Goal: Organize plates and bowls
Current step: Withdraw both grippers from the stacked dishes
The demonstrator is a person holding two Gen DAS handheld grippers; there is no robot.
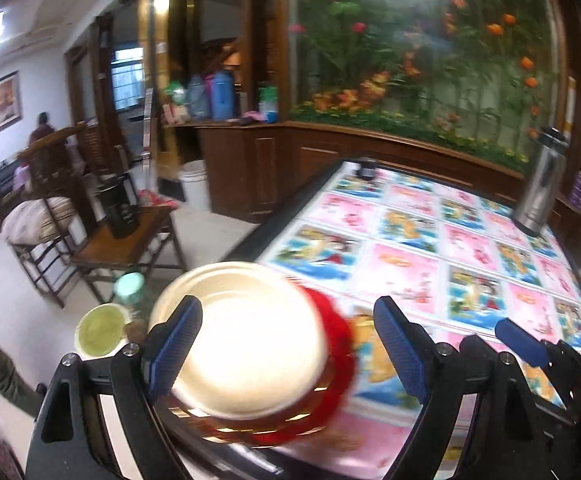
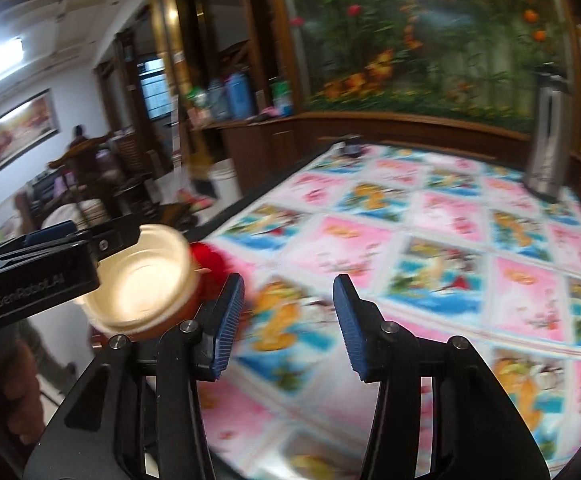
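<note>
While the left tongs (image 1: 288, 344) are gaping around the cream bowl (image 1: 246, 340) on the red plate (image 1: 336, 332), and the right tongs (image 2: 288, 322) are waiting apart beside them, closing squarely on the rim seems wisest.

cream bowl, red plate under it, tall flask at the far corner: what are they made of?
Cream bowl: glossy, opaque, strong glare inside; likely ceramic or melamine, blur leaves it open. Red plate: scalloped rim, saturated colour; probably plastic, though the finish is blurred. Flask: brushed silver body with streaked reflections and a dark cap; looks like stainless steel.
</note>
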